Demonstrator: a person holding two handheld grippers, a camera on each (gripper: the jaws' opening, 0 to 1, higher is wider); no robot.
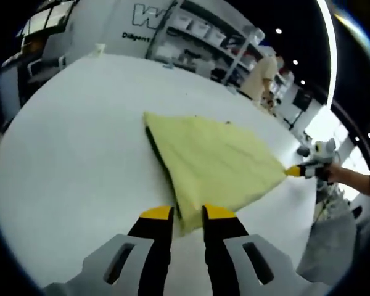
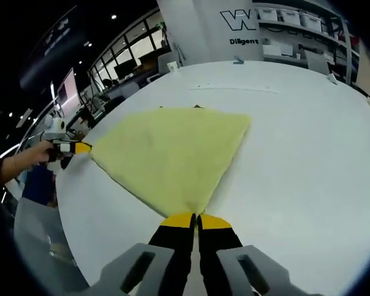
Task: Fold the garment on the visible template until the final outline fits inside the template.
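Observation:
A pale yellow garment lies folded flat on the white table, with a dark green strip showing under its left edge. My left gripper stands open, jaws a little apart, with the garment's near corner between the tips. At the far right corner my right gripper touches the cloth. In the right gripper view the garment spreads out as a triangle. My right gripper is shut on its near corner. At the opposite corner the left gripper sits.
The round white table has wide bare room around the cloth. Shelves with boxes and a standing person are beyond its far edge. A hand holds the left gripper near the table's rim.

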